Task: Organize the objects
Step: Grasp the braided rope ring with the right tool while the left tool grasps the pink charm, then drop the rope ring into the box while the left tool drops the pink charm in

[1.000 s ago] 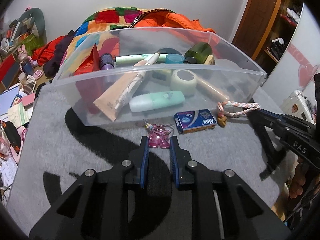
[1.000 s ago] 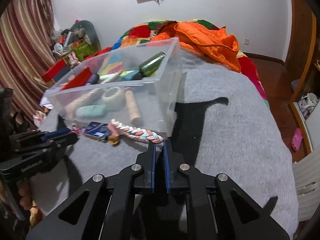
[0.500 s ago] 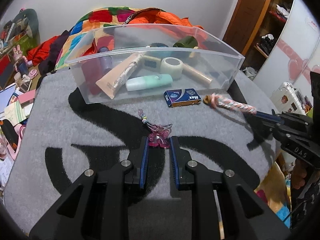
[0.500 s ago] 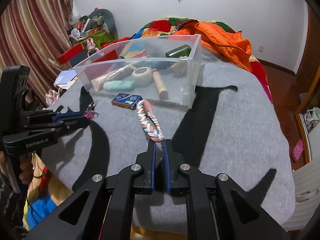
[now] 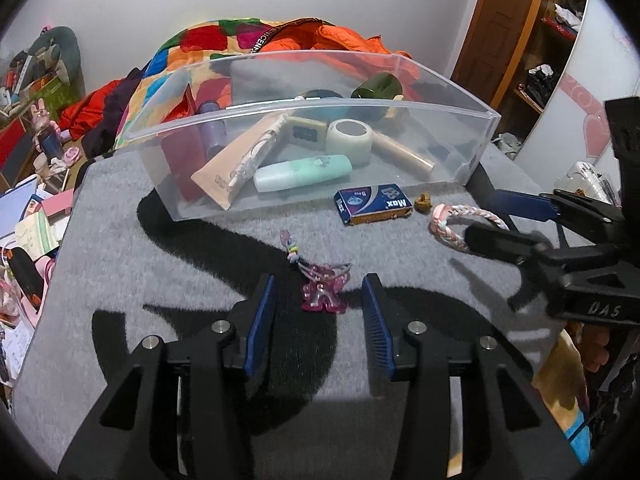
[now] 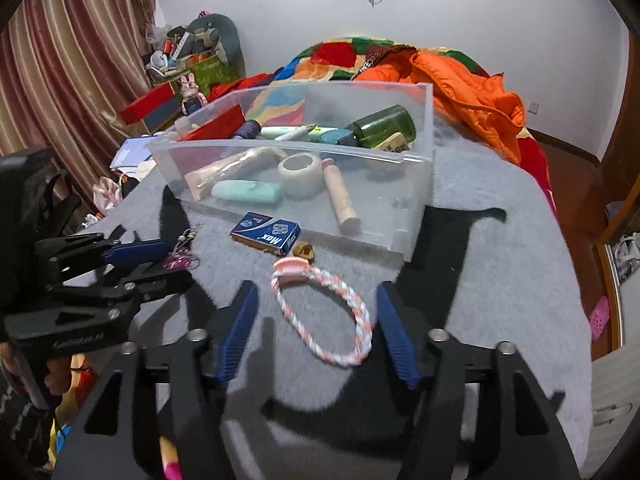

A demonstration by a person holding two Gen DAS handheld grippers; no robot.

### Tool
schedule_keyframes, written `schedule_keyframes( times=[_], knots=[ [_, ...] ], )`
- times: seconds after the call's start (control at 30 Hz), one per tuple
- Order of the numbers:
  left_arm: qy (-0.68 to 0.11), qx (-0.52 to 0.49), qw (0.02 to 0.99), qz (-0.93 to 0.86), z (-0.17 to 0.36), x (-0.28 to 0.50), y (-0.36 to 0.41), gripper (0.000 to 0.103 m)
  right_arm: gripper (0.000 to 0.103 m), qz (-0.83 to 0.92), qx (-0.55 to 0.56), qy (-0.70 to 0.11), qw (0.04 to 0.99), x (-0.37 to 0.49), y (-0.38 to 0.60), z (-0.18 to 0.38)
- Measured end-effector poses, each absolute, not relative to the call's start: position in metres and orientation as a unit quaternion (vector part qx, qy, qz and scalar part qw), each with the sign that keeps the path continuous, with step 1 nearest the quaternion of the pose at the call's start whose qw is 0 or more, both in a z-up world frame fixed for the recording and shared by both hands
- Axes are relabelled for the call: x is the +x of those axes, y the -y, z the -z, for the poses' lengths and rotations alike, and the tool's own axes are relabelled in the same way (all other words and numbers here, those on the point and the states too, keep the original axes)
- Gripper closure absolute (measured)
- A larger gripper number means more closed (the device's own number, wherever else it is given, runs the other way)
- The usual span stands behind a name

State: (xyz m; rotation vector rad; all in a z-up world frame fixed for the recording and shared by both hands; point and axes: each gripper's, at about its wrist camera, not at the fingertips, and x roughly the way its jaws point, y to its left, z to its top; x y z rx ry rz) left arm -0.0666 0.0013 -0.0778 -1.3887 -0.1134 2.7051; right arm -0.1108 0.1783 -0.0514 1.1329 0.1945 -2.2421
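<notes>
Left wrist view: the left tool (image 5: 318,312) has just opened, and the pink charm (image 5: 322,292) now lies free between its parted jaws on the grey bed cover (image 5: 160,280), outside the clear bin (image 5: 320,144).

Right wrist view: the right tool (image 6: 316,330) has likewise just spread, releasing the braided bracelet (image 6: 320,316) short of the bin. Both still need binning.

One clear plastic bin (image 5: 476,136) sits on one grey blanket (image 5: 120,280). On the blanket in front of it lie four loose items: one blue box (image 5: 374,204), one pink keychain charm (image 5: 322,290), one braided pink-and-white rope loop (image 6: 324,312) and one small brown trinket (image 5: 423,202). Inside the bin: one roll of tape (image 5: 349,141), one mint-green case (image 5: 303,173), one beige tube (image 5: 236,166), one green bottle (image 6: 382,126).
</notes>
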Motion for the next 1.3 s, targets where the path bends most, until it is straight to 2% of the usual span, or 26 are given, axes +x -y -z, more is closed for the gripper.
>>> schedule_keyframes(
  times=[0.03,0.17,0.2,0.23,0.27,0.3,0.37,0.6,1.3],
  knots=[
    [0.034,-0.454,0.049,-0.889,0.078,-0.067,-0.002,0.06,0.039,0.844,0.433,-0.074,0.307,-0.114,-0.175,0.054],
    [0.032,-0.445,0.045,-0.894,0.079,-0.068,-0.002,0.081,0.039,0.841,0.44,-0.082,0.305,-0.12,-0.163,0.064],
    [0.037,-0.444,0.046,-0.894,0.079,-0.068,0.001,0.082,0.039,0.843,0.437,-0.09,0.301,-0.118,-0.16,0.067],
    [0.042,-0.444,0.047,-0.894,0.079,-0.068,0.003,0.082,0.046,0.845,0.434,-0.101,0.297,-0.116,-0.157,0.07],
    [0.047,-0.444,0.048,-0.894,0.078,-0.067,0.005,0.082,0.057,0.85,0.426,-0.111,0.289,-0.114,-0.155,0.07],
    [0.047,-0.443,0.046,-0.894,0.078,-0.066,0.006,0.082,0.062,0.853,0.421,-0.116,0.287,-0.112,-0.154,0.07],
    [0.043,-0.441,0.043,-0.895,0.076,-0.063,0.006,0.082,0.091,0.852,0.423,-0.103,0.29,-0.112,-0.157,0.068],
    [0.05,-0.425,0.043,-0.903,0.061,-0.056,0.006,0.082,0.094,0.856,0.416,-0.07,0.299,-0.108,-0.168,0.059],
    [0.085,-0.358,0.036,-0.929,-0.004,-0.073,0.021,0.082,0.094,0.889,0.326,-0.032,0.32,-0.109,-0.17,-0.02]
  ],
)
